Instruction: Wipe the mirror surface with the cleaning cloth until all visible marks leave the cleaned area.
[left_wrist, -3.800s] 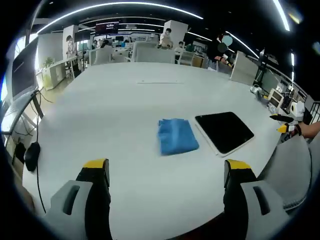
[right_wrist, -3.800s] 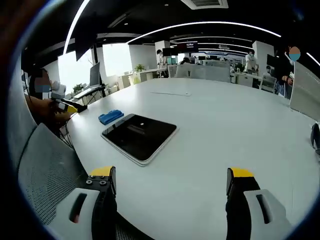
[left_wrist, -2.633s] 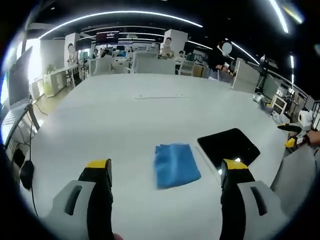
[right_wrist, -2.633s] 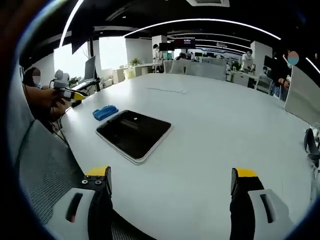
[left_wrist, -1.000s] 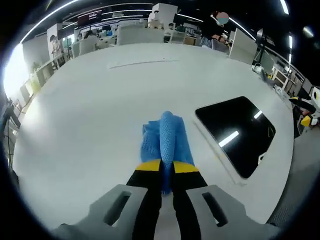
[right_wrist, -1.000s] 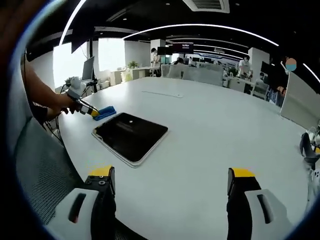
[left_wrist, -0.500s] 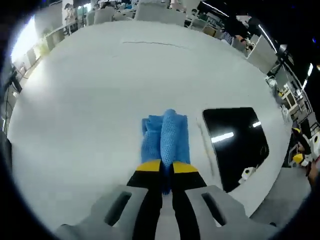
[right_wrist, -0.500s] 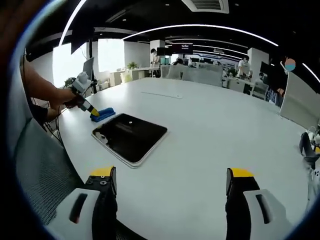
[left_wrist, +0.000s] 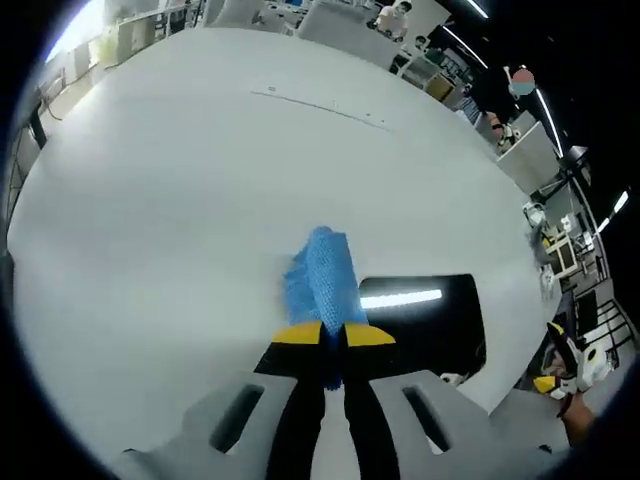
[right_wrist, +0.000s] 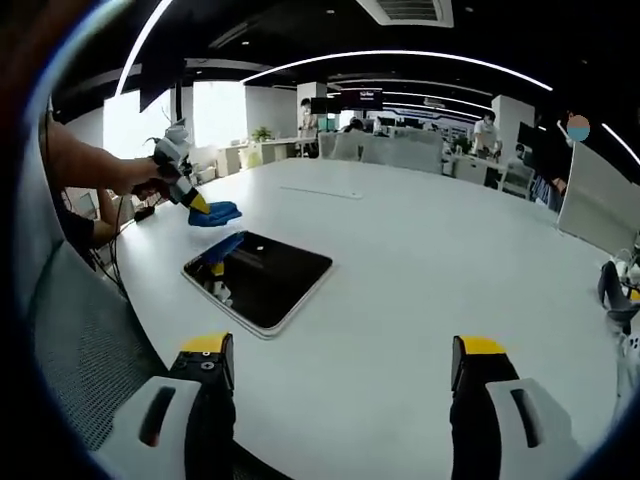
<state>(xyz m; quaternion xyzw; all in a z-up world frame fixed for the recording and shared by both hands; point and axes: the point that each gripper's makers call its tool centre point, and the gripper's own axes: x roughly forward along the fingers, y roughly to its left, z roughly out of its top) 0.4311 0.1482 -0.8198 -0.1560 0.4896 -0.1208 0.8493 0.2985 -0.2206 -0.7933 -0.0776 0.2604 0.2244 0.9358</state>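
In the left gripper view, the left gripper (left_wrist: 333, 335) pinches the blue cleaning cloth (left_wrist: 322, 282) between jaws pressed together on its fold. A second ago the cloth still lay on the white table (left_wrist: 160, 190); now it is lifted clear and carried toward the mirror (left_wrist: 430, 315), which lies at about four o'clock of the cloth, dark with a bright light streak. That suggests the pick-up is done and wiping comes next. In the right gripper view, the right gripper (right_wrist: 337, 362) has its jaws spread wide, holding nothing, low over the table's near edge. Farther off, at ten o'clock, the cloth hangs in the air just beyond the mirror's far corner, its blue reflection in the glass.
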